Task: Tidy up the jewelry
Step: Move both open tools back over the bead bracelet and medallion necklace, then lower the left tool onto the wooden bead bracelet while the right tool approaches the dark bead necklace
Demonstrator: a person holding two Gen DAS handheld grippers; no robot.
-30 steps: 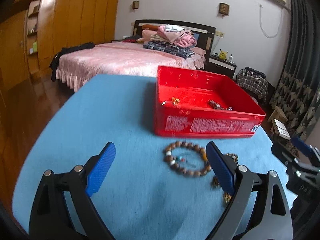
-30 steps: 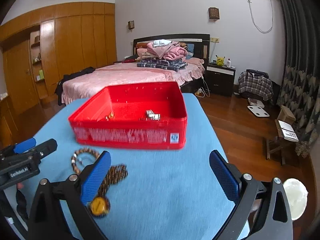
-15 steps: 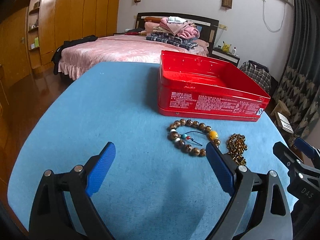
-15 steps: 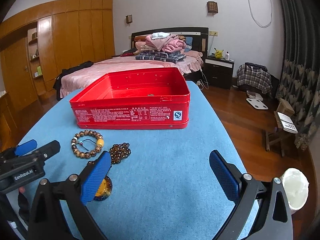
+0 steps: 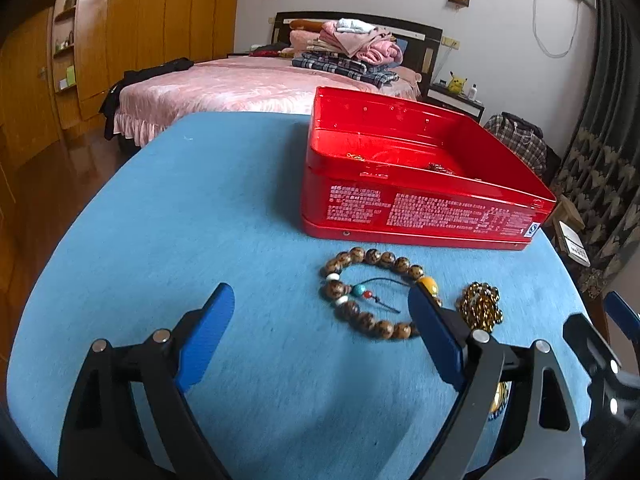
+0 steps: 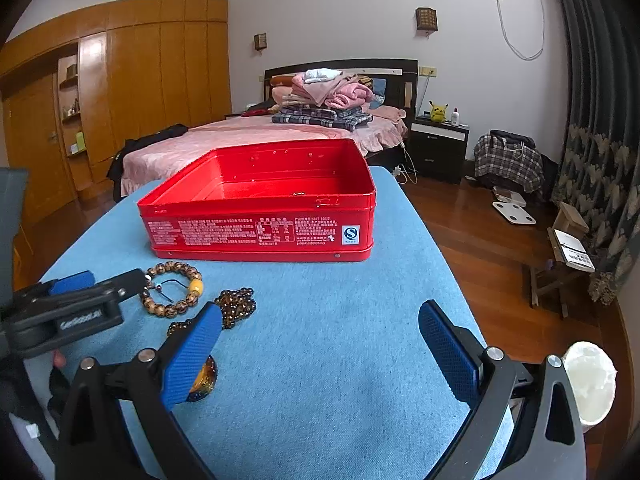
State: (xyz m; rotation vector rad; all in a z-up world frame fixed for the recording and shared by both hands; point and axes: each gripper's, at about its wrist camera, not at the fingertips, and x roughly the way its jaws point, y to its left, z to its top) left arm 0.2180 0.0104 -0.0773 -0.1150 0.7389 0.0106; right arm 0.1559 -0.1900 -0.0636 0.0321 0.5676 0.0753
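Observation:
A red tin box [image 5: 420, 208] stands open on the blue table [image 5: 200, 208], with a few small jewelry pieces inside. In front of it lie a wooden bead bracelet [image 5: 362, 294] with a yellow bead and a heap of dark amber beads [image 5: 480, 306]. My left gripper [image 5: 320, 332] is open and empty just short of the bracelet. In the right wrist view the box [image 6: 260, 224], bracelet [image 6: 172, 290] and bead heap [image 6: 236, 306] show too, with a round amber pendant [image 6: 202, 376] behind my left finger. My right gripper [image 6: 320, 352] is open and empty over bare cloth.
A white cup [image 6: 588, 380] sits off the table's right edge. Past the table stand a pink bed [image 5: 240, 84] with folded clothes, a nightstand [image 6: 438, 148], wooden wardrobes and a small stool [image 6: 560, 264] on the wood floor.
Both grippers dropped lower and pulled back from the box over the second, then the left one rose slightly, so a little of the box's inside shows again. Jaws stayed open.

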